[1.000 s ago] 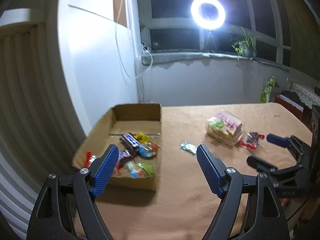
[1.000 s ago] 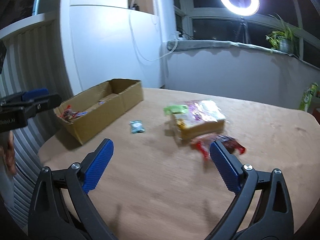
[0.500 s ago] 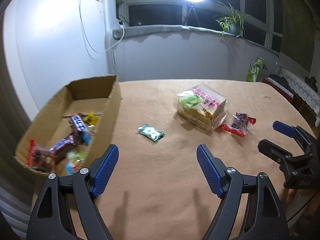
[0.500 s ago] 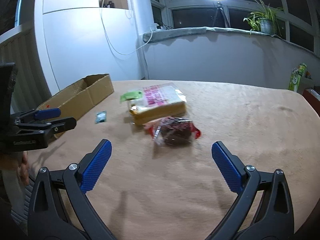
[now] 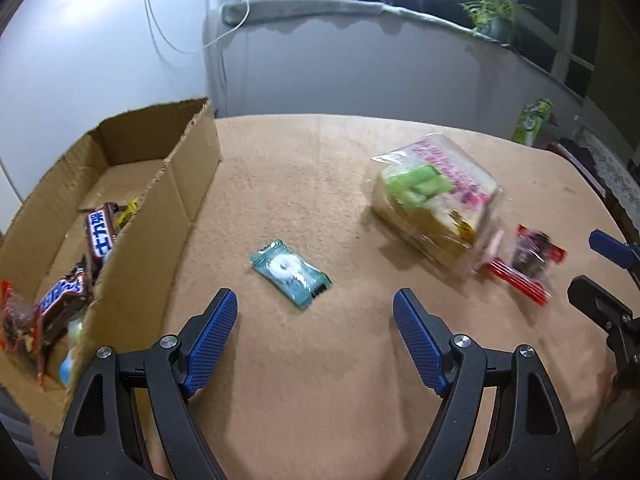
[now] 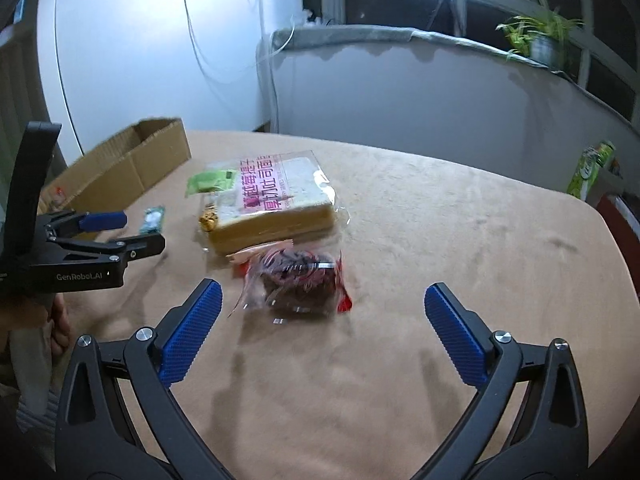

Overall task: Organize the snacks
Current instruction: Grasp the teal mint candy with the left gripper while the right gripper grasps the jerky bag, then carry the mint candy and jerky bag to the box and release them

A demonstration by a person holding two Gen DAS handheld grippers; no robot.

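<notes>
A small teal candy packet [image 5: 291, 274] lies flat on the tan table, just ahead of my open left gripper [image 5: 316, 322], which holds nothing. Left of it stands a cardboard box [image 5: 188, 184] with several snack bars inside. A clear bag of sliced bread [image 5: 434, 200] sits further right, with a red-and-clear wrapped dark snack [image 5: 528, 260] beside it. In the right wrist view that dark snack [image 6: 298, 284] lies just ahead of my open, empty right gripper [image 6: 320, 316], in front of the bread bag [image 6: 272, 208]. The left gripper [image 6: 124, 232] shows at the left there.
The tan table [image 6: 460, 240] curves off at the right and near edges. A green carton [image 6: 588, 170] stands on a ledge at the far right. A white wall and a windowsill with a potted plant [image 6: 540, 40] lie behind. A hand [image 6: 60, 320] holds the left tool.
The left gripper has swung right from above the box and dropped toward the teal packet. The right gripper has moved in on the dark red-wrapped snack, which now lies closer between its fingers.
</notes>
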